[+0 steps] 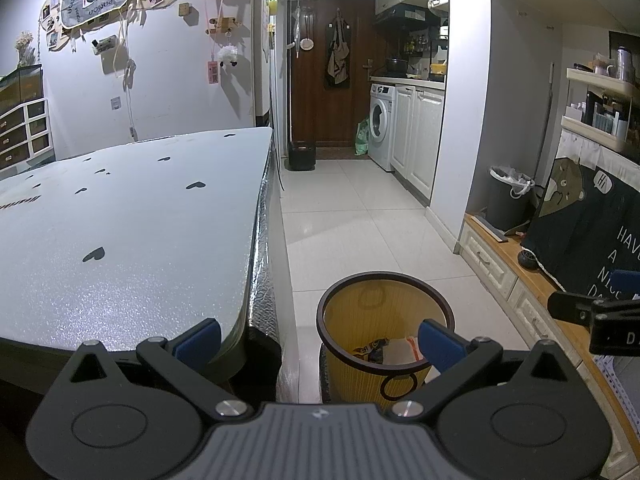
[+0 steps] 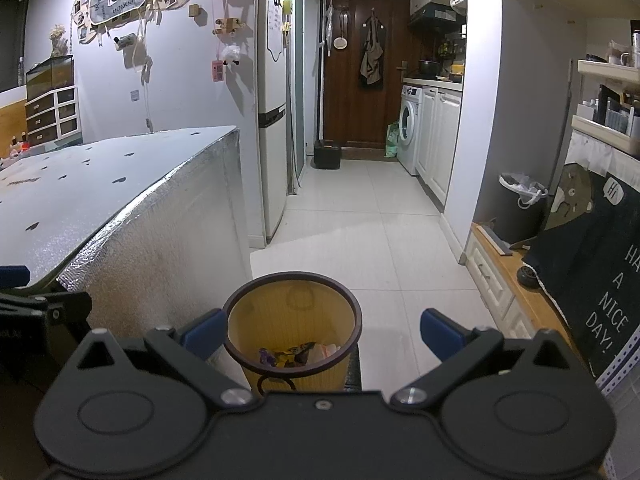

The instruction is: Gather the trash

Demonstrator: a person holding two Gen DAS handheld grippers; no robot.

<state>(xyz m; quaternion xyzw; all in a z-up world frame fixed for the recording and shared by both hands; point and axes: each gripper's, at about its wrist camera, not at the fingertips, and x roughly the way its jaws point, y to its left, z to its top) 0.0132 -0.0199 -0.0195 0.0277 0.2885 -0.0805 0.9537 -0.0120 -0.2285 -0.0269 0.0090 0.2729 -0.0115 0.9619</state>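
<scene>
Both claws empty over the bin, trash already inside.

Left claw & right claw hang spread wide w/ nothing between the blue pads, likely bc the load's been dropped. Wrappers lie at the bottom of the yellow bin, which stands on the floor just beside the counter, prob. so stuff goes straight in. No trash seen on the counter top.

The right gripper stands with its blue-padded fingers spread wide and nothing between them. Below it, a yellow waste bin with a dark rim holds wrappers, beside the foil-sided table.
</scene>
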